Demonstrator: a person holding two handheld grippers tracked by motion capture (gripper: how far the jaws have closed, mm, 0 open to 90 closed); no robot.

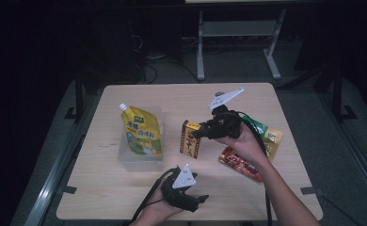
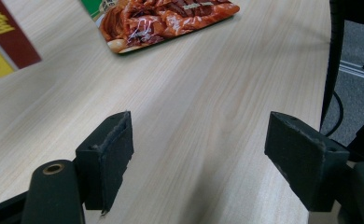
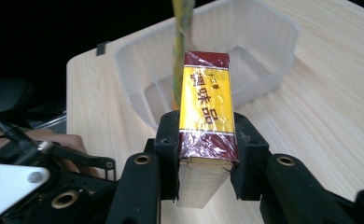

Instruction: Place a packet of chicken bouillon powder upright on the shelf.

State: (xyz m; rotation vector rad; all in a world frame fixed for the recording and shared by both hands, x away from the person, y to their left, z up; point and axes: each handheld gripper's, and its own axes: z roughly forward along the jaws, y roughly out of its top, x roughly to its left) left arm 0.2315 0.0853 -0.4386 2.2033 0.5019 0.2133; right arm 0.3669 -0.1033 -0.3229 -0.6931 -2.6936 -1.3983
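Observation:
My right gripper (image 1: pixel 195 133) (image 3: pixel 207 156) is shut on a yellow and dark red box (image 1: pixel 190 139) (image 3: pixel 206 116), holding it upright above the table's middle. To its left a clear plastic tub (image 1: pixel 139 160) (image 3: pixel 273 60) holds a yellow spouted pouch (image 1: pixel 142 131) (image 3: pixel 180 42) standing on end. My left gripper (image 1: pixel 198 201) (image 2: pixel 199 158) lies low near the table's front edge, jaws open, with bare wood between the pads. A corner of the box (image 2: pixel 3 42) shows at the far left of the left gripper view.
A red and orange snack packet (image 1: pixel 240 162) (image 2: pixel 166 18) lies flat right of the box, under my right forearm. A green and yellow packet (image 1: pixel 268 139) sits behind it near the table's right edge. Dark floor and a metal frame lie beyond the table.

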